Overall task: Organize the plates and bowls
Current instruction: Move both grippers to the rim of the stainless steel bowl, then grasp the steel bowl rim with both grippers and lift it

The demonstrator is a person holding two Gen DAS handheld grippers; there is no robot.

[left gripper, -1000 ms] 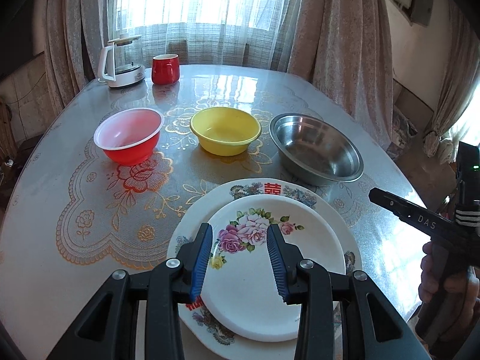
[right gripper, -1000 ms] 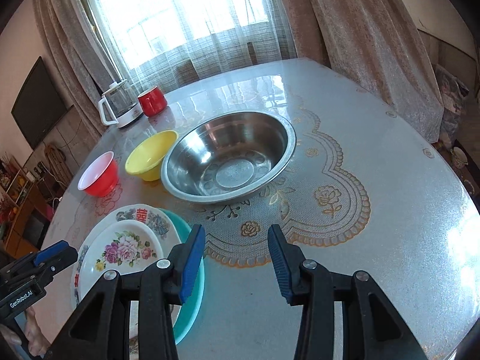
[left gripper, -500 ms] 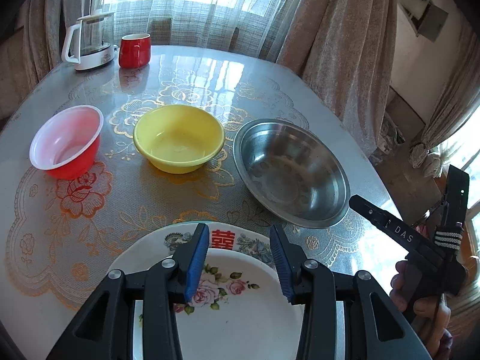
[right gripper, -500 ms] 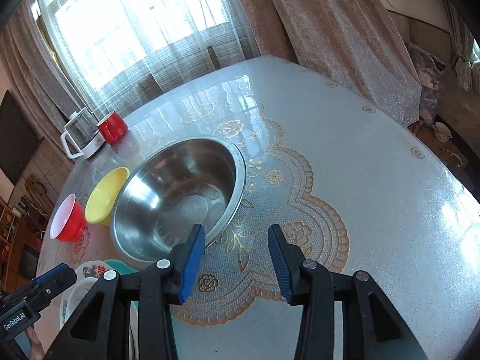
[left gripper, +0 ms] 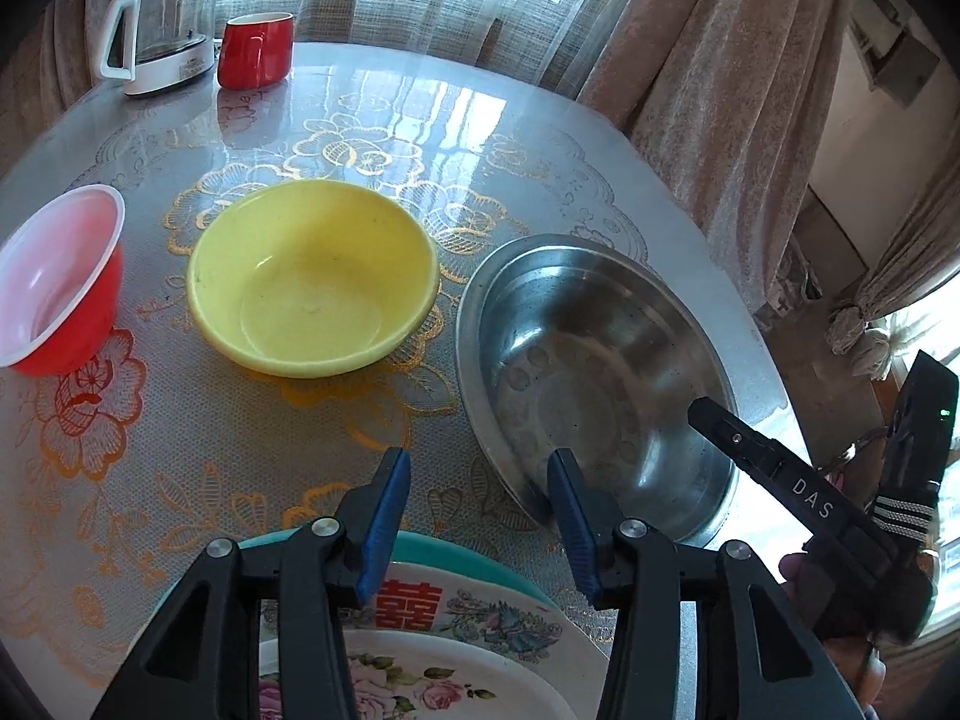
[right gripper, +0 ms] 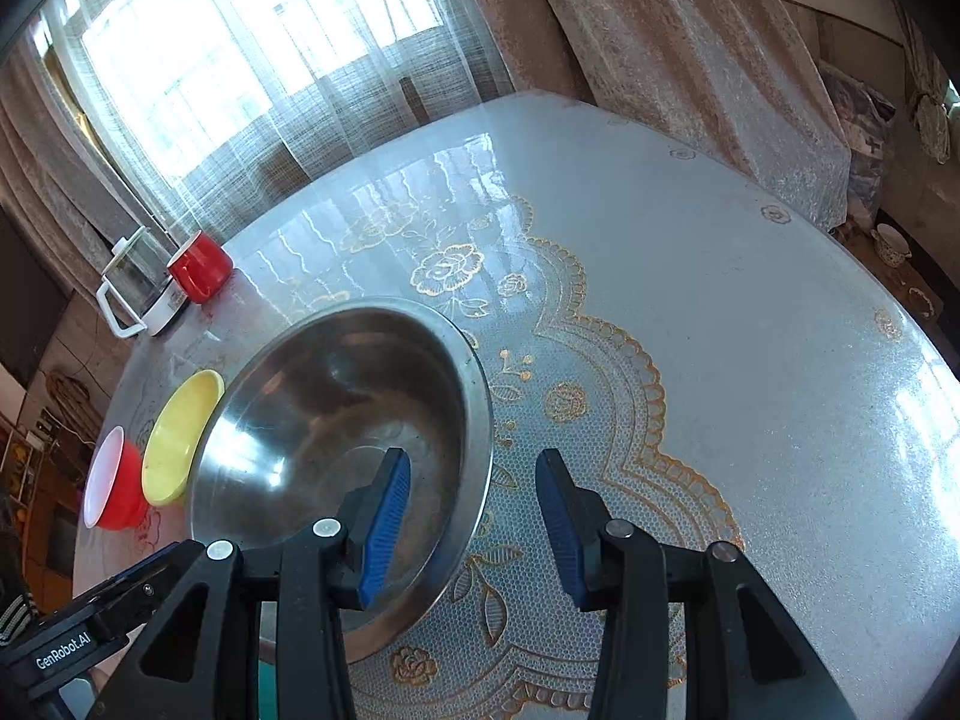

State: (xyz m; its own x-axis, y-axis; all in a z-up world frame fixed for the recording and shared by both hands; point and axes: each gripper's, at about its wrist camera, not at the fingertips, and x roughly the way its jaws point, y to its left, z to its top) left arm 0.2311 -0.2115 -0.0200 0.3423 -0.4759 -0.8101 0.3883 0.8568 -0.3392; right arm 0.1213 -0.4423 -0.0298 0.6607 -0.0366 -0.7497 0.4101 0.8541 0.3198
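steel bowl sits on the table, right of the yellow bowl. my left gripper, jaws just widening and empty, hovers at its near rim; my right gripper straddles its rim, jaws apart.

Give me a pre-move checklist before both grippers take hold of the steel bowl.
1. Left gripper open and empty: ok; its jaws have just been opening, with nothing between them.
2. Right gripper open and empty: ok.
3. Right gripper straddling the steel bowl's rim: ok, one finger over the inside, the other outside above the table.
4. Left gripper lined up on the bowl's near rim: not ok; only one finger reaches the rim, the gap is over the cloth.
5. Steel bowl empty: ok.
6. Bowl standing clear of the yellow bowl and the plate stack: ok in the left wrist view.
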